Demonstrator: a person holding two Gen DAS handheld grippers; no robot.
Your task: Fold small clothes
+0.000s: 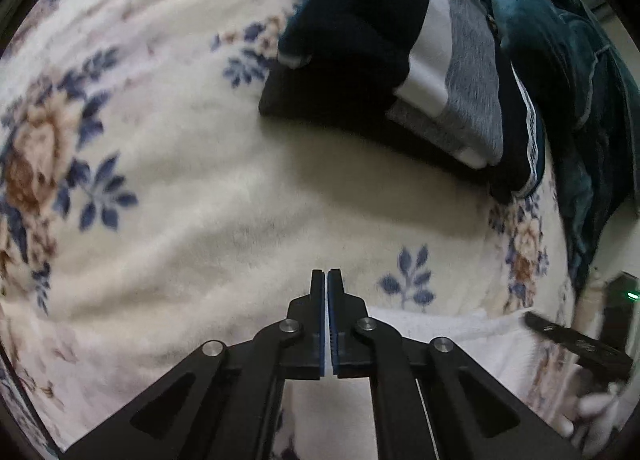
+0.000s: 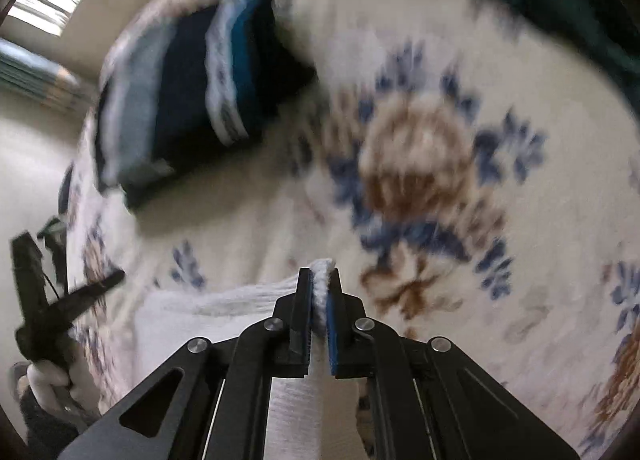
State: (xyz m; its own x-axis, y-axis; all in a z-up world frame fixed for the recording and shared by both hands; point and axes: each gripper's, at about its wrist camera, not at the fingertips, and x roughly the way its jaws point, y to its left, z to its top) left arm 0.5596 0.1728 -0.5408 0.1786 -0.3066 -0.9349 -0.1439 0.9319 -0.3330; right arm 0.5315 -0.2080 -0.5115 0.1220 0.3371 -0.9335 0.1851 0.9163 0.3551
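Both claws pinch the white cloth (image 2: 240, 300): right gripper (image 2: 319, 296) and left gripper (image 1: 328, 300) closed on its edges. Thin bites could slip, dropping it short of the folded stack (image 1: 400, 60).

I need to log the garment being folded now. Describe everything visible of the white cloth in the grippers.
The white cloth is a small piece of ribbed, knit-looking fabric, plain white. The right gripper is shut on a bunched fold of it that pokes out past the fingertips. From there it stretches leftward as a band toward the left gripper, whose fingers pinch a thin white edge. The rest hangs below both grippers, over the floral blanket. Its full shape is hidden.
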